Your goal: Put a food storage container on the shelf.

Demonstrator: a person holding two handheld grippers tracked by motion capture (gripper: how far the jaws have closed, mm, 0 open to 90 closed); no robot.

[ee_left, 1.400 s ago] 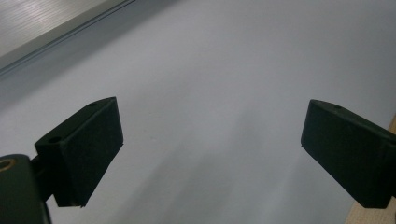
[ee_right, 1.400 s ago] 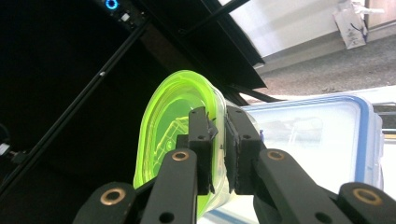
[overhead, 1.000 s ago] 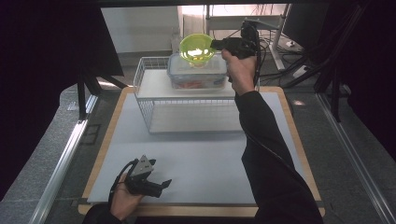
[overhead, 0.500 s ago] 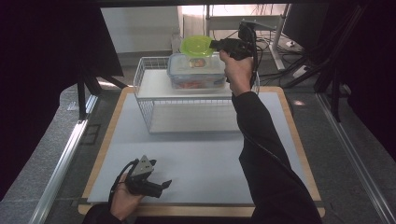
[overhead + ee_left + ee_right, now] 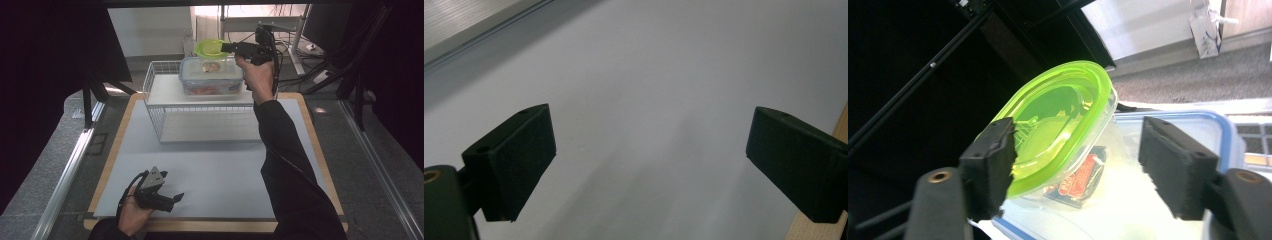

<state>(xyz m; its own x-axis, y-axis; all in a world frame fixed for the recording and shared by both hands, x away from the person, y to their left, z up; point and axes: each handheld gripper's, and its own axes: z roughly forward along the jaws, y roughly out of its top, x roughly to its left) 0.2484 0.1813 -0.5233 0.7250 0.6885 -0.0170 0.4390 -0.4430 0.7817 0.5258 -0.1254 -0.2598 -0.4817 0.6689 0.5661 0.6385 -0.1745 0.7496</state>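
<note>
A small clear tub with a lime-green lid (image 5: pixel 211 48) (image 5: pixel 1063 110) rests on top of a larger clear box with a blue-rimmed lid (image 5: pixel 212 76) (image 5: pixel 1208 127). The box stands on the top shelf of a white wire rack (image 5: pixel 155 100) at the back of the table. My right gripper (image 5: pixel 225 47) (image 5: pixel 1078 165) is raised level at the tub. Its jaws have just been opening and stand on either side of the tub, the right pad clearly apart from it. My left gripper (image 5: pixel 177 200) (image 5: pixel 649 165) lies open on the white mat (image 5: pixel 225 170) near the front left, with nothing between its jaws.
The mat lies on a wood-edged board (image 5: pixel 320 150). The rack's lower shelf (image 5: pixel 210 127) is bare. Cables and black stands (image 5: pixel 320 60) crowd the back right. A metal rail (image 5: pixel 65 175) runs along the left side.
The green-lidded tub has gone from tipped up in the right gripper to lying flatter on the box. The right jaws have parted. The left hand has stayed still.
</note>
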